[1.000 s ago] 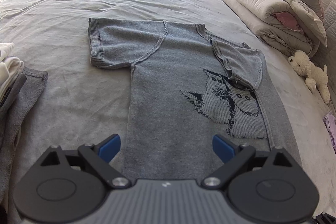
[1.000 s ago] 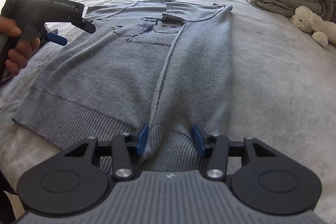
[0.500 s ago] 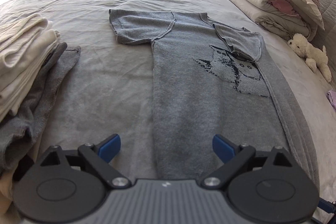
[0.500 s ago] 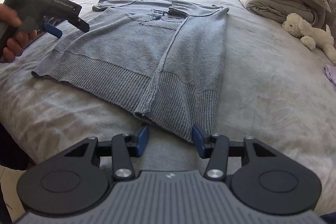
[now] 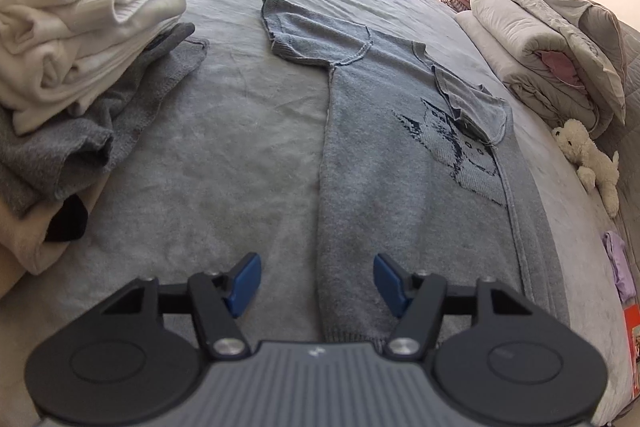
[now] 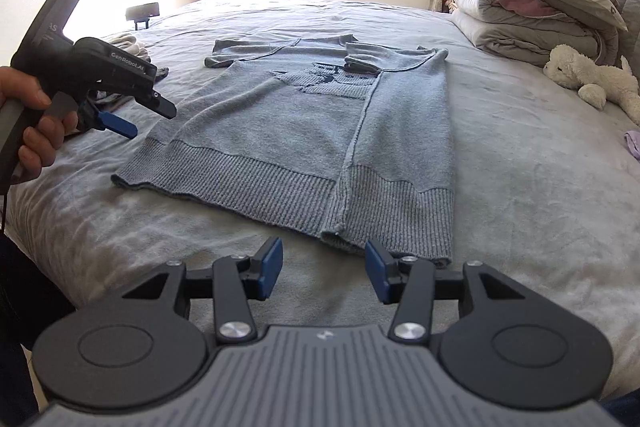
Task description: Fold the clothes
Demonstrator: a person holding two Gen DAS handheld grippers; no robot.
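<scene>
Both wrist views low over the bed, facing headward, sharing the grey sweater

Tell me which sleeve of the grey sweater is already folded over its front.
The sleeve on the side nearer the rolled duvet: it lies over the owl picture. The other sleeve lies spread flat on the bed.

My left gripper: black linkage arms, blue pads, silver pivot screws, two round black discs either side of a ribbed grey body with a small white logo. Right gripper: same build, same blue pads and silver screws. From the right view, the left unit shows in profile: black pistol-shaped housing, white "GenRobot.AI" lettering, grey handle. Hand bare; no sleeve visible at the wrist.
</scene>
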